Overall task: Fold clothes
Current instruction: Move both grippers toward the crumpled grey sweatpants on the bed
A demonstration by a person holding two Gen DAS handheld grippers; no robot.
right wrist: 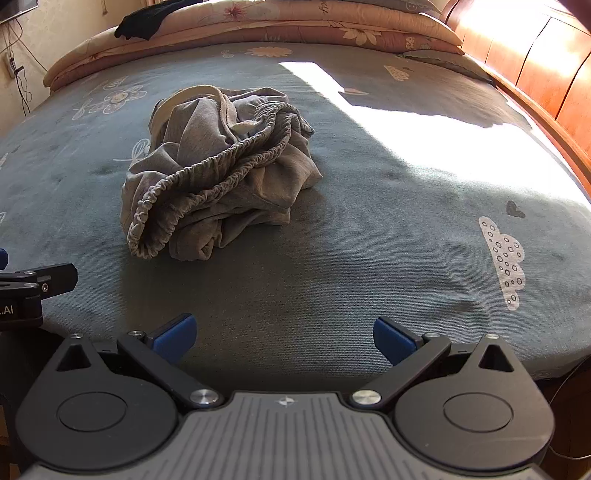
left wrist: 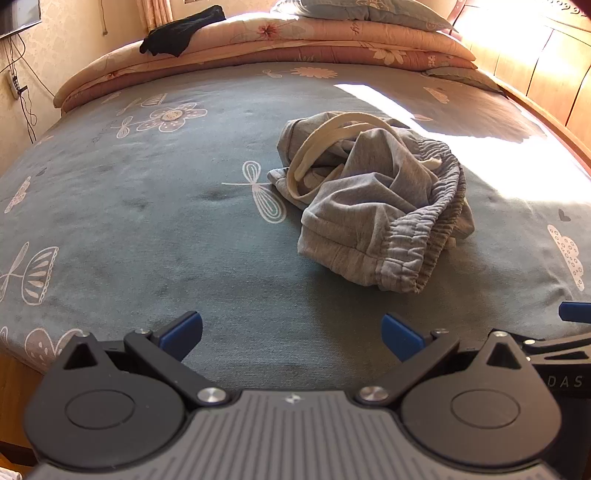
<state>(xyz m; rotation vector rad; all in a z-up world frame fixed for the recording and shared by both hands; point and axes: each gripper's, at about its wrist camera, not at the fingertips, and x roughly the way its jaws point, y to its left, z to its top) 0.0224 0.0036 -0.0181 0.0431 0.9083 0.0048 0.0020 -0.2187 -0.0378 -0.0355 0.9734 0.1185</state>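
Observation:
A crumpled grey garment (left wrist: 373, 199) with an elastic waistband and a cream drawstring lies bunched on the blue-grey bedspread (left wrist: 147, 221). In the right wrist view the same grey garment (right wrist: 218, 170) sits left of centre, its gathered waistband facing me. My left gripper (left wrist: 291, 334) hovers open above the near part of the bed, short of the garment and to its left. My right gripper (right wrist: 284, 338) is also open and holds nothing, near the front edge, with the garment ahead and to the left. Each gripper's side shows at the edge of the other's view.
Folded floral quilts (left wrist: 295, 40) and a pillow are stacked along the far side of the bed, with a black garment (left wrist: 181, 31) on top at the left. A wooden headboard (right wrist: 535, 62) runs along the right. Bright sunlight falls across the bedspread (right wrist: 406, 122).

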